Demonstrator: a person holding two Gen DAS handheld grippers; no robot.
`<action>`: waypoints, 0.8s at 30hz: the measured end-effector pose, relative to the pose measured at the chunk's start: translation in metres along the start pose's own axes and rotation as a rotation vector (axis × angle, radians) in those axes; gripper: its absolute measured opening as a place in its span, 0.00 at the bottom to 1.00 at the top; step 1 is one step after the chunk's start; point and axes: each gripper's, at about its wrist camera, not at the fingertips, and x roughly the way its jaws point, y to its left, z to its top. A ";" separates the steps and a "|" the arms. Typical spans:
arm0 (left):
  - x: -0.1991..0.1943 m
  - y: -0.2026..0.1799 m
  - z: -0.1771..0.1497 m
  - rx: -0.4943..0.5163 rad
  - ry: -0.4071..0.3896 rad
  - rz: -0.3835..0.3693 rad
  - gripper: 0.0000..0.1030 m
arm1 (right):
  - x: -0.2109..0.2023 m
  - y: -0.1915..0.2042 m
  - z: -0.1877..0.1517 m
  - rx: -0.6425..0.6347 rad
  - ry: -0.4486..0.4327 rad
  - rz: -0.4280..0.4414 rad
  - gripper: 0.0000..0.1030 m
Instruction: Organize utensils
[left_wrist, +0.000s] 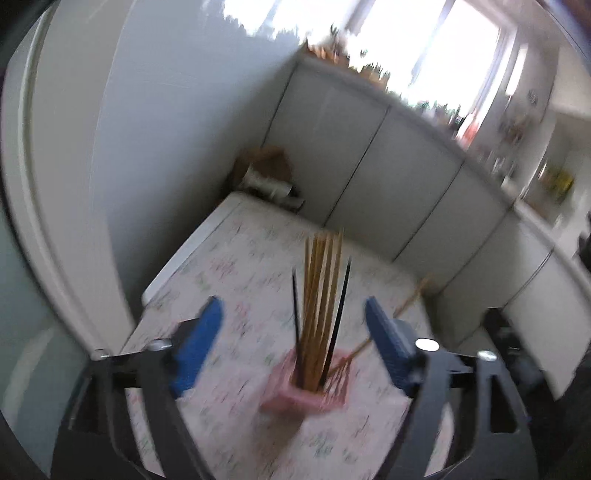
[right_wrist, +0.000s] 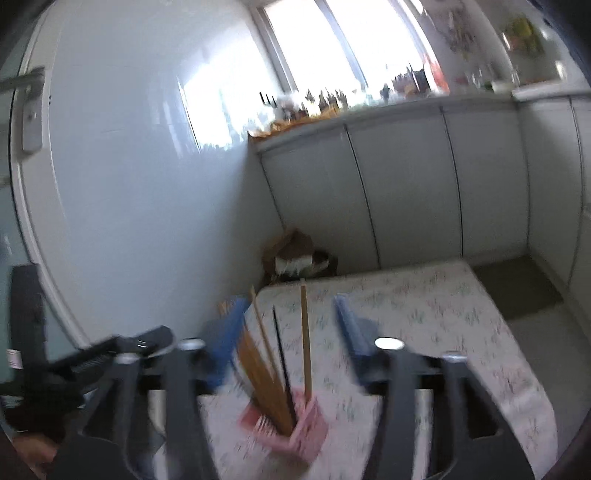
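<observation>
**Both grippers open above the holder; chopsticks stand in it**

Left gripper (left_wrist: 293, 325): jaws stand wide apart, blue pads clear on either side, nothing held. The chopsticks (left_wrist: 321, 295) rise between the pads in the left wrist view, but no pad touches them.

Right gripper (right_wrist: 284, 328): jaws also apart and empty. Its left pad sits behind the sticks in the frame; contact cannot be confirmed through the blur, and a gap appears on the right side.

The holder (left_wrist: 306, 387), pink and slotted, sits low centre in both views on the table (left_wrist: 229, 258), which carries a patterned cloth. The chopsticks stand in it, long axis near upright and fanning slightly; most are wooden, at least two are black. One wooden stick (left_wrist: 406, 306) leans far out to the right in the left wrist view, its lower end at the holder's rim; whether it is inside cannot be told.

Judgement: the sticks lie ahead of and below both pairs of jaws. The leaning stick lies beside the left gripper's right pad, so that gripper looks the nearer. Its slanted axis calls for a grip across the shaft.

Beyond the table: cabinets (right_wrist: 406, 184) and a bright window (right_wrist: 332, 44).
</observation>
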 end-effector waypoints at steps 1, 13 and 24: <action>-0.005 -0.006 -0.005 0.030 0.027 0.027 0.86 | -0.011 0.000 -0.002 0.006 0.030 0.011 0.64; -0.140 -0.057 -0.087 0.295 0.005 0.205 0.93 | -0.156 0.022 -0.056 -0.166 0.140 -0.094 0.88; -0.241 -0.086 -0.107 0.355 -0.079 0.136 0.93 | -0.239 0.041 -0.048 -0.147 0.133 -0.098 0.93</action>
